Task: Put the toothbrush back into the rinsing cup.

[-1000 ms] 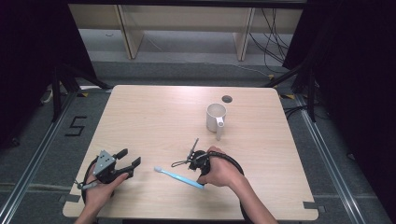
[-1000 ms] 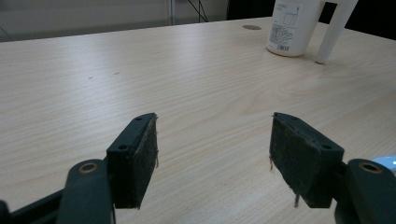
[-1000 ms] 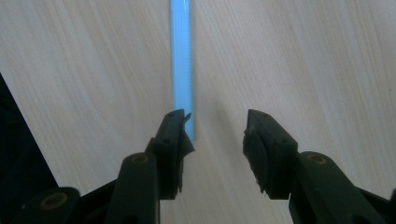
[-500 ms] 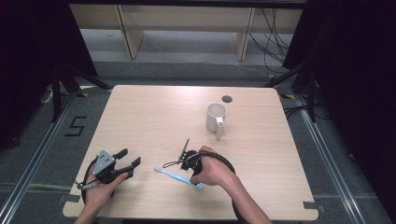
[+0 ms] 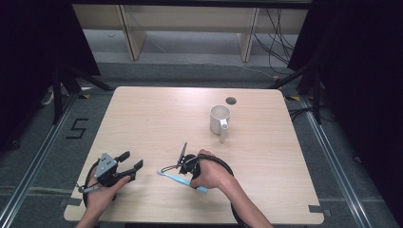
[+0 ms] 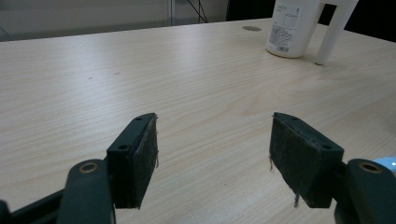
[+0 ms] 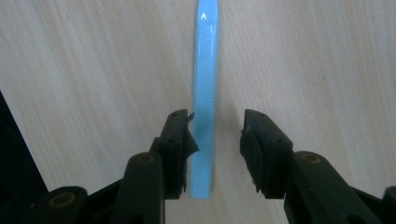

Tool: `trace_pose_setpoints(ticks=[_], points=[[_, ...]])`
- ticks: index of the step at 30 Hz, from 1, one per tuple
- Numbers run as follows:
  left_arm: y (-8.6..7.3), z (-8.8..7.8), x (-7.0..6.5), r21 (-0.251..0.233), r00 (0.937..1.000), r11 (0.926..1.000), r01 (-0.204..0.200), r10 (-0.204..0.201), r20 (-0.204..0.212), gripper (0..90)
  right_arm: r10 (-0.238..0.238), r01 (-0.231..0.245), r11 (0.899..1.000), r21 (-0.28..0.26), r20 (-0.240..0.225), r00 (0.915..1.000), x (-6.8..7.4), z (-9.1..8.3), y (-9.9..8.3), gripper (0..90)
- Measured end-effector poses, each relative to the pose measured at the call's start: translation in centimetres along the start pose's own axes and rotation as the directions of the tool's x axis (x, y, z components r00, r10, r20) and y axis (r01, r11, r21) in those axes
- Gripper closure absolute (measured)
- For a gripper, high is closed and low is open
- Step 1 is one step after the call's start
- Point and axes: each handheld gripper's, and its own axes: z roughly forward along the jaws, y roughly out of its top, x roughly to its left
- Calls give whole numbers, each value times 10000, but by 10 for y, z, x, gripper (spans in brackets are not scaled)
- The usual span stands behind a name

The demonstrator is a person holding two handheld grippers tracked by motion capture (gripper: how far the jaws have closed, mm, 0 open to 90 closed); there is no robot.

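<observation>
1. My left tongs [image 5: 134, 162] rest near the worktop's [image 5: 157, 118] near-left corner, spread wide with nothing between them. Their pads [image 6: 141, 154] are flat black blocks faced with a rough, fuzzy lining, frayed at the edges. They have no part in this step.

2. The worktop is pale wood-grain laminate, smooth and slightly glossy, with fine streaks running across it.

3. My right tongs [image 7: 215, 144] point down at the toothbrush [image 7: 204, 93], which lies flat on the worktop near its front edge, about midway across and right under my hand. The jaws have just been closing and now stand half spread astride the handle's end. The left pad [image 7: 186, 142] sits right against the handle, the right pad is clearly apart from it, so nothing is pinched yet.

4. The toothbrush is a slim, straight stick of light-blue plastic, shiny, with a ribbed stretch along its middle. I judge it light and a little slippery.

5. The step in hand is the grasp. Next I must close fully, squarely across the narrow handle, then lift it level without letting it twist.

6. Farther back to the right stands a white mug [image 5: 220, 118], smooth and cylindrical, with a straight handle slanting down to the worktop.
</observation>
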Motion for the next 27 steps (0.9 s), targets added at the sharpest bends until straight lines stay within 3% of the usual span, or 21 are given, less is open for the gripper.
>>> trace_pose_setpoints(ticks=[2, 3, 14, 20, 22, 23, 27], points=[[0, 0, 0, 2, 10000, 10000, -11, 11, 2, 321, -230, 230, 9997, 44, -6, 9997, -1, 1, 2, 621], [0, 0, 0, 8, 10000, 10000, -10, 10, 1, 321, -60, 60, 10000, 65, -14, 10000, 0, 2, 2, 622], [0, 0, 0, 7, 10000, 10000, -31, 31, 15, 321, -44, 50, 9994, 356, -178, 9998, 0, 7, 7, 650], [0, 0, 0, 18, 10000, 10000, -28, 28, 17, 321, -259, 270, 9980, 574, -196, 9995, 0, 10, 10, 652], [0, 0, 0, 22, 10000, 10000, -26, 26, 16, 321, -107, 121, 9976, 683, -213, 9997, 1, 11, 11, 653], [0, 0, 0, 15, 10000, 10000, -34, 34, 16, 321, -230, 243, 9986, 466, -284, 9993, 0, 14, 10, 655], [0, 0, 0, 5, 10000, 10000, -8, 8, 23, 321, -271, 285, 9982, 518, -289, 9992, 1, 15, 12, 662]])
